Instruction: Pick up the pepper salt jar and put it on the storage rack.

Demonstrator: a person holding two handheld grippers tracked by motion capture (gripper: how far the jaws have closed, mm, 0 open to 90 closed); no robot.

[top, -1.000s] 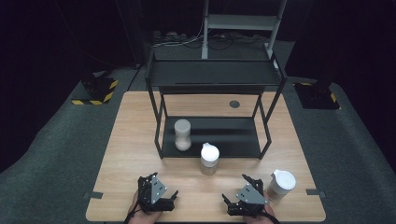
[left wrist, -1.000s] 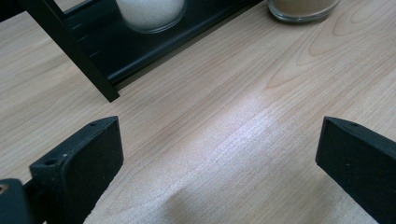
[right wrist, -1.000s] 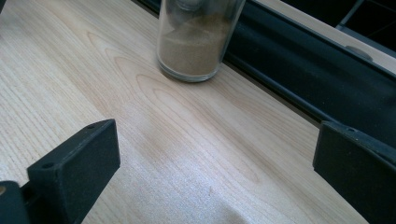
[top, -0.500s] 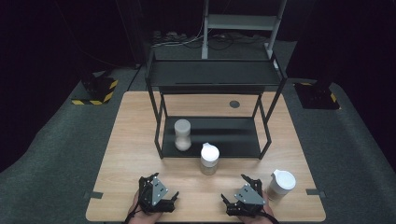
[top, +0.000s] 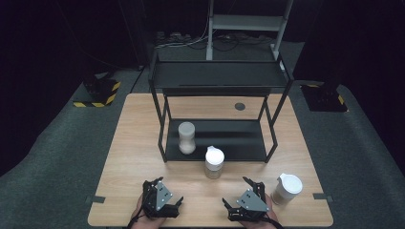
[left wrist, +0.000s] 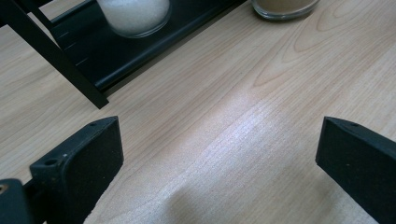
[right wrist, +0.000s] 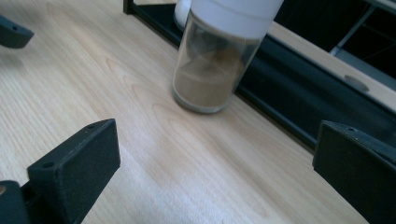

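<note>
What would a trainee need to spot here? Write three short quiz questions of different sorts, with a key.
1. True or false: the jar of white grains stands on the lower shelf of the black rack.
2. Which container does the right gripper face most directly? A) the spice jar with brown powder B) the white-lidded container near the table's right edge C) the jar of white grains
3. Fill in: the left gripper has its jaws ___.

Key: 1 true; 2 A; 3 open, with only bare wooden table between them.
</note>
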